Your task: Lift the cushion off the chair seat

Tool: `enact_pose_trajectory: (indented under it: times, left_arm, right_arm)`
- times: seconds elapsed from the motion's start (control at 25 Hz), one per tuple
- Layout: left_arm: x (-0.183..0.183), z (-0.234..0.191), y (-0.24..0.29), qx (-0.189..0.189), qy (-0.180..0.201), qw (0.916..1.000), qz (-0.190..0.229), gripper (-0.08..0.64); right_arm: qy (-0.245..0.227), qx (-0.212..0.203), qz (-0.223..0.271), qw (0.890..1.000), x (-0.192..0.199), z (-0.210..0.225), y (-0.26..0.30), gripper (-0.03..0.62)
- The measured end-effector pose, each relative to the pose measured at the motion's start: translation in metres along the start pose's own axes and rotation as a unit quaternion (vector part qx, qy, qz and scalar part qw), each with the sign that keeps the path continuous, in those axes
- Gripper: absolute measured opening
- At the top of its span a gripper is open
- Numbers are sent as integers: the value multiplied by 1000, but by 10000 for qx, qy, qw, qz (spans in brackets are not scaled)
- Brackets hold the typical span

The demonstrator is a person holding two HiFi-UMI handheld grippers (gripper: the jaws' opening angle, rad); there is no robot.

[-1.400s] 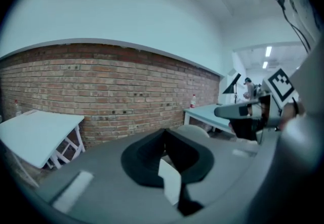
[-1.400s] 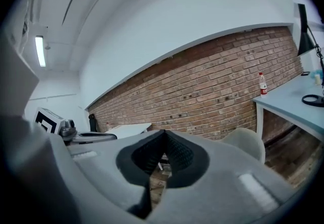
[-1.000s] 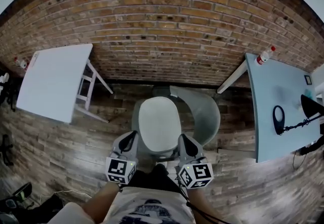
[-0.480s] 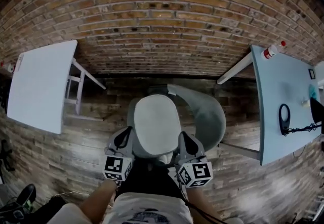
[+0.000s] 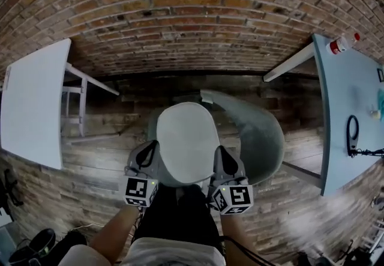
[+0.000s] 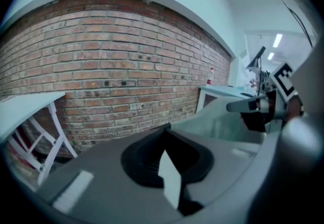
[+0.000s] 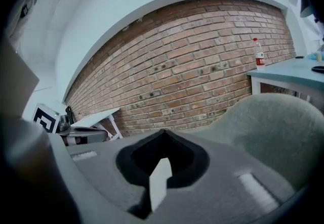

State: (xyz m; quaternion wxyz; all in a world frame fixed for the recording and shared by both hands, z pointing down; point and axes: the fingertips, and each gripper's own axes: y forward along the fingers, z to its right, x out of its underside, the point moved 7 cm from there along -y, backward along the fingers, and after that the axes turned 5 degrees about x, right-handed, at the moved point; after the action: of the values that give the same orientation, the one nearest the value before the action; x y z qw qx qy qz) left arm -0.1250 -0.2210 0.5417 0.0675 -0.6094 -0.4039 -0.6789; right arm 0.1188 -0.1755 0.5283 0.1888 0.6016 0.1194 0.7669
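A pale oval cushion [image 5: 185, 137] lies on the seat of a grey shell chair [image 5: 259, 134]. My left gripper [image 5: 151, 148] is low beside the cushion's left near edge, and my right gripper [image 5: 218, 151] is beside its right near edge. Whether either one touches the cushion, I cannot tell. In the left gripper view the left gripper [image 6: 166, 130] is shut with nothing between its tips. The right gripper [image 7: 162, 133] is likewise shut and empty, with the chair's curved back [image 7: 276, 119] ahead of it to the right.
A white table [image 5: 30, 102] stands at the left. A blue-grey table [image 5: 354, 90] at the right carries a bottle [image 5: 342, 44] and a black cable loop [image 5: 351, 136]. A brick wall [image 5: 192, 18] runs behind the chair. The person's dark trousers [image 5: 180, 217] fill the near side.
Both grippers have sunk and moved forward, and now flank the cushion's near half. They stayed shut. The head camera has come lower and closer to the chair.
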Motion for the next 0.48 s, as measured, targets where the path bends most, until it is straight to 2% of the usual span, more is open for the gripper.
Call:
enact_pose_trajectory:
  times: [0.08, 0.28, 0.48]
  left_arm:
    - [14, -6, 16, 43, 81, 9999, -81, -8]
    - [60, -16, 41, -51, -85, 9998, -189, -8]
    - [106, -29, 69, -101, -154, 9994, -288, -8]
  right_arm:
    - [12, 29, -14, 10000, 15, 6, 16, -2]
    - [-199, 43, -236, 9995, 56, 20, 44, -2]
    - [-299, 86, -255, 9992, 96, 37, 66, -2]
